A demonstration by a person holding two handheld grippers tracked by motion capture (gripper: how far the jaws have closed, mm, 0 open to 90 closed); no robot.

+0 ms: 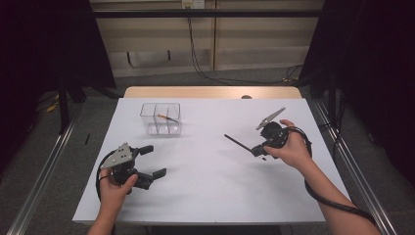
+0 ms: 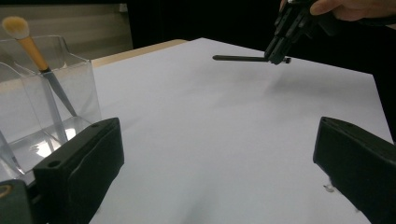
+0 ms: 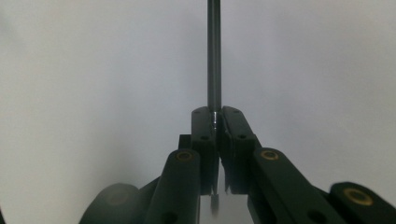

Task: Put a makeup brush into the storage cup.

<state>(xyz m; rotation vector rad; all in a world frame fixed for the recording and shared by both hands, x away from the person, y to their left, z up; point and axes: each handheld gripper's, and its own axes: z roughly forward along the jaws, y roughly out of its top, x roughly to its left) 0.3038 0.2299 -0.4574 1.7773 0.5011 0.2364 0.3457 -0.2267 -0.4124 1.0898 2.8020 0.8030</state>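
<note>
Evidently the step in hand is the carrying of a second slim tool toward the clear divided organiser (image 1: 160, 119), which stands toward the far left of the white table (image 1: 210, 196). The right gripper (image 1: 255, 149) has its jaws closed tight on one end of a thin dark stick (image 1: 237, 142), probably a brush or pencil handle, though its far tip is too small to identify. In the right gripper view the stick (image 3: 214, 51) runs straight out from between the pinched pads, and in the left gripper view it (image 2: 238, 58) hangs level and clear of the tabletop, so the tool appears lifted rather than resting. The left gripper (image 1: 155, 161) sits low near the person's left hand, its jaws spread wide with nothing between them, just beside the organiser (image 2: 46, 102). One compartment already holds a makeup brush (image 2: 32, 49) with an orange handle, leaning bristles-up against the wall. As a judgement, the next move calls for swinging the stick across to the organiser, tipping it toward upright over an open compartment, and lowering it past the rim before release; the idle left gripper could steady the light container if it slides.
</note>
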